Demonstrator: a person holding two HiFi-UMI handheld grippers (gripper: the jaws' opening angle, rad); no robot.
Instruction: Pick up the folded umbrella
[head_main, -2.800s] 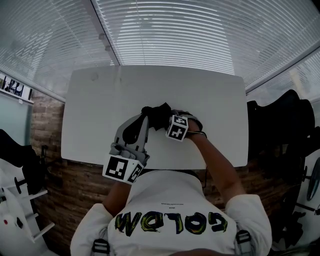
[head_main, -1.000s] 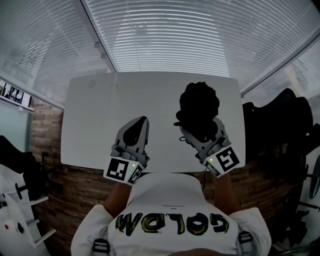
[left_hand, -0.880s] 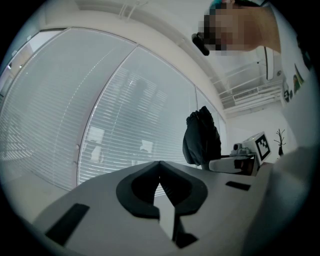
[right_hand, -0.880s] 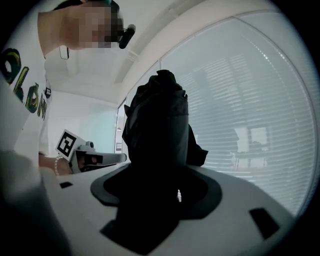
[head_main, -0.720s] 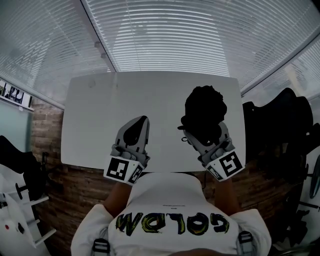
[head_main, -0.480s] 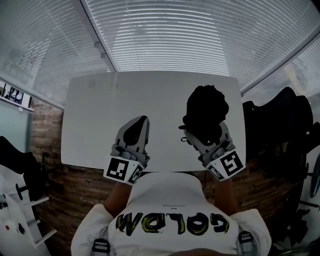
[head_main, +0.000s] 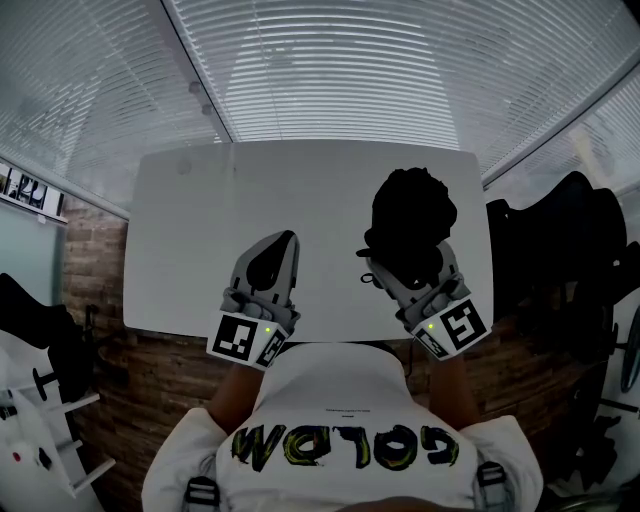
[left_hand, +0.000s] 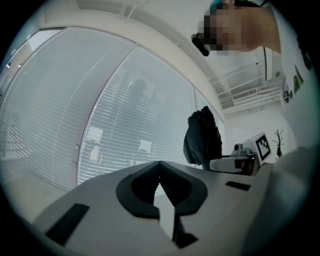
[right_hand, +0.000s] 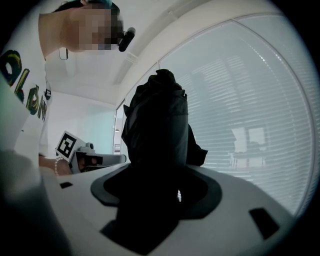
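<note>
The folded umbrella is a black bundle held upright over the right part of the white table. My right gripper is shut on its lower end; in the right gripper view the umbrella fills the space between the jaws of the right gripper and hides their tips. My left gripper hovers over the table's front middle, shut and empty. In the left gripper view the left gripper has its tips meeting, and the umbrella stands off to the right.
Slatted blinds run behind the table. A dark coat or bag hangs to the right of the table. A white rack stands at the lower left on the brick-patterned floor.
The right gripper carried the umbrella from the table's middle, beside the left gripper, to the right side. Over the last second it only drifted slightly right. The left gripper stayed put.
</note>
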